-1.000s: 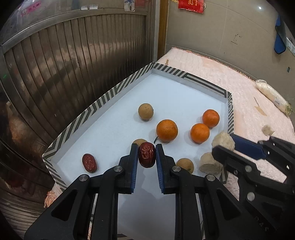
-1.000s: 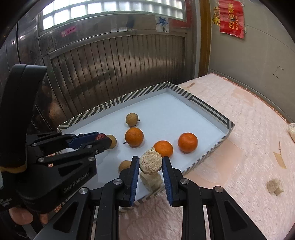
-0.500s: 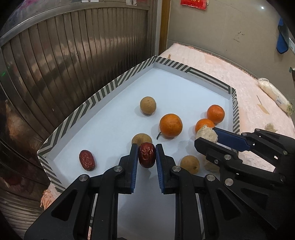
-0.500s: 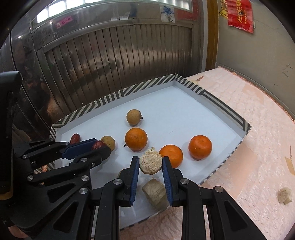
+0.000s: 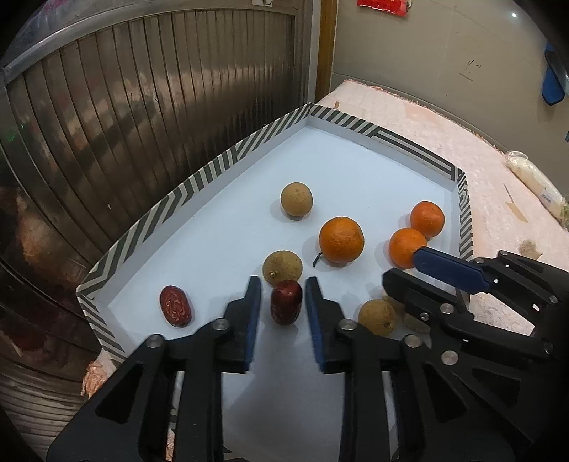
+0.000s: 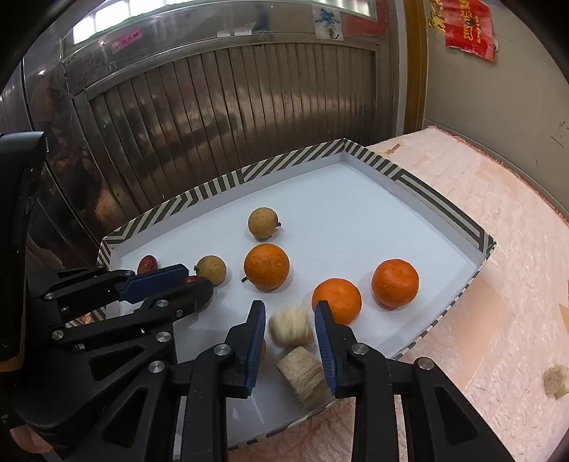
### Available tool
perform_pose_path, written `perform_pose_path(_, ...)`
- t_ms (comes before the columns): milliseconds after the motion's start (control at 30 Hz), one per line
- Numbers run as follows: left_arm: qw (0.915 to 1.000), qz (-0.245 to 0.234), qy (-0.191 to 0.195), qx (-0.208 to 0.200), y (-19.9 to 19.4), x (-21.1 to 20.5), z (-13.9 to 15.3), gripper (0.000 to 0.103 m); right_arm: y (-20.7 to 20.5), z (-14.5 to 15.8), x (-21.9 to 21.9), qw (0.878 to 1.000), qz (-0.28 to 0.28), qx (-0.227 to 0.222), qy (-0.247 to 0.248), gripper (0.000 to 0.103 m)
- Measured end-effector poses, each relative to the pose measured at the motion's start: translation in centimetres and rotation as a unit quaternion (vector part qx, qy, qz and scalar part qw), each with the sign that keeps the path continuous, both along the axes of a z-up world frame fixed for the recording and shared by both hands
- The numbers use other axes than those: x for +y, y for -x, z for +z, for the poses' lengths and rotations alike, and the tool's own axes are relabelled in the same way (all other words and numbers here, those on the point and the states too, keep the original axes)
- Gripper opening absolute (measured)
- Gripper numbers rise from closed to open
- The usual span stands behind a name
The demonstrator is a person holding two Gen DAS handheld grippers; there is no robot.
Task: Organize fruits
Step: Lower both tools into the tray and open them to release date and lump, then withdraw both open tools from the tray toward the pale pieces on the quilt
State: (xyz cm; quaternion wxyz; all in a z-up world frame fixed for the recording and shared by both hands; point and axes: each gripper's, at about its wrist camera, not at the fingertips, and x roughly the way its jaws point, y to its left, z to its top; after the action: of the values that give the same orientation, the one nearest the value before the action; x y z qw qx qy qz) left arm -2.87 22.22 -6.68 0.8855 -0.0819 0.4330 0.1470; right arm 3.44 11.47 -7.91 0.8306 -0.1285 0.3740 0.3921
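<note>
Sugarcane chunk (image 6: 302, 376) shows fully only from right wrist.

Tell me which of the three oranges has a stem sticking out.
The biggest orange, mid-tray: a dark stem curls from its lower left. The two smaller ones by the right wall show none.

Ribbed metal shutter (image 6: 220, 117) behind, red poster (image 6: 468, 26) on wall, pink quilted cloth (image 6: 515, 256) underneath.

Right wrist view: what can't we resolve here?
- Pale chunk between the right gripper jaws, which are opening: motion-blurred.
- Round fruit: behind the right gripper's near finger.
- Red date: mostly behind the left gripper.
- Bit on the mat: too small.
</note>
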Motion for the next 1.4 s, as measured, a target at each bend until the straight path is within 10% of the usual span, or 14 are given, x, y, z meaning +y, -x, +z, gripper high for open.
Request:
perform_pose_path(267,0.9995,-0.004,-0.001,-0.031,0.4,-1.3,1.6,0.061,0.7,1.6,-3.1,0.999,-0.032,-0.01,-0.029,0.029)
perform_pose_path(1400,0.9736,-0.225,0.023,-0.028,-7.8,-22.2,2.4,0.061,-1.1,2.0,-28.0,0.964,-0.263,-0.02,-0.027,0.037)
